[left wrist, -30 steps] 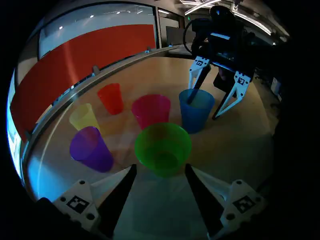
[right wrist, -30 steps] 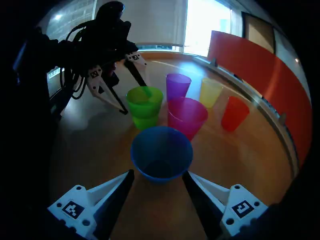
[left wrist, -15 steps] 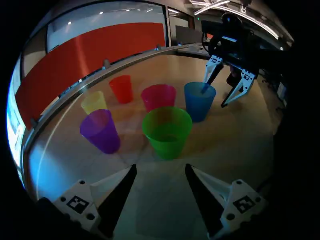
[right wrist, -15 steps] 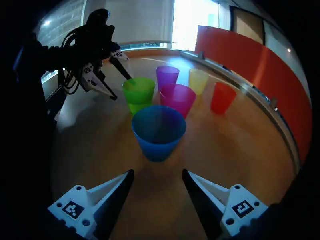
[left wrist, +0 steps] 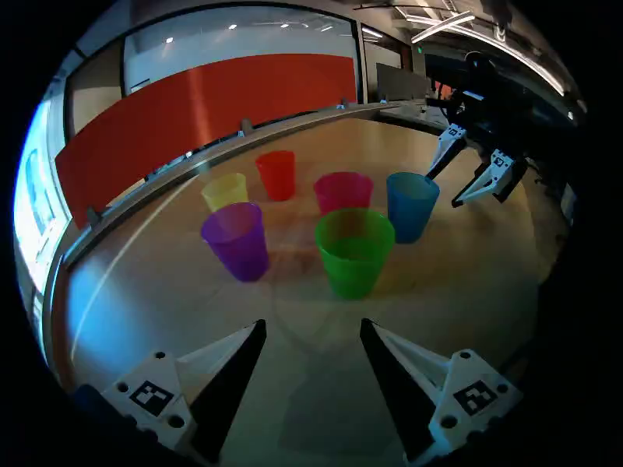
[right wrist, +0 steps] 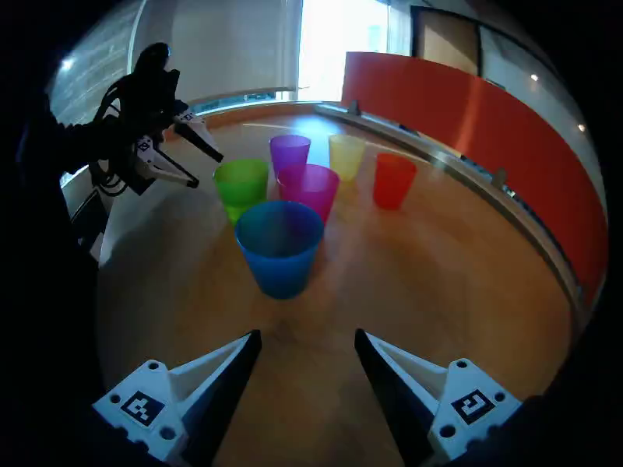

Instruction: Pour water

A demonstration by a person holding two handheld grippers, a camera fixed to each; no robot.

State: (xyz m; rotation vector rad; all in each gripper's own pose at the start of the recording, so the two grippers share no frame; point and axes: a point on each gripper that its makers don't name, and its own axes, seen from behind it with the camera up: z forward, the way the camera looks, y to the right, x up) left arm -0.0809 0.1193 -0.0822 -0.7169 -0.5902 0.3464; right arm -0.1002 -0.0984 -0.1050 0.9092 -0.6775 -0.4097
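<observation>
Wooden table [left wrist: 475, 272] takes up most of the left gripper view. A long red wall panel [left wrist: 195, 101] runs behind it across the upper left.

Left gripper [left wrist: 311, 325] is at the bottom centre. Its fingers are spread, with nothing between them, and the tips are over bare table. Right gripper [left wrist: 442, 189] is at the upper right, held by a dark figure. Its fingers are also apart and hold nothing, and the tips are just beside the blue cup's rim; cannot tell if they touch.

Six plastic cups stand upright in a cluster at mid-frame:
- Green cup [left wrist: 354, 253] is centre, nearest the left gripper and well ahead of its tips.
- Blue cup [left wrist: 411, 206] is right of green and near it.
- Purple cup [left wrist: 237, 241] is left of centre.
- Pink cup [left wrist: 343, 191] is behind green, between purple and blue.
- Yellow cup [left wrist: 226, 191] is behind purple, with its lower part hidden by it.
- Red cup [left wrist: 276, 175] is the farthest, at upper centre.

In the right gripper view, the gripper's own fingers are spread at the bottom with a gap of bare table. The blue cup is at centre, beyond the tips. Green, pink, purple, yellow and red sit behind it. The left gripper is at the upper left, beside green.

Cannot tell whether any cup has water in it.
</observation>
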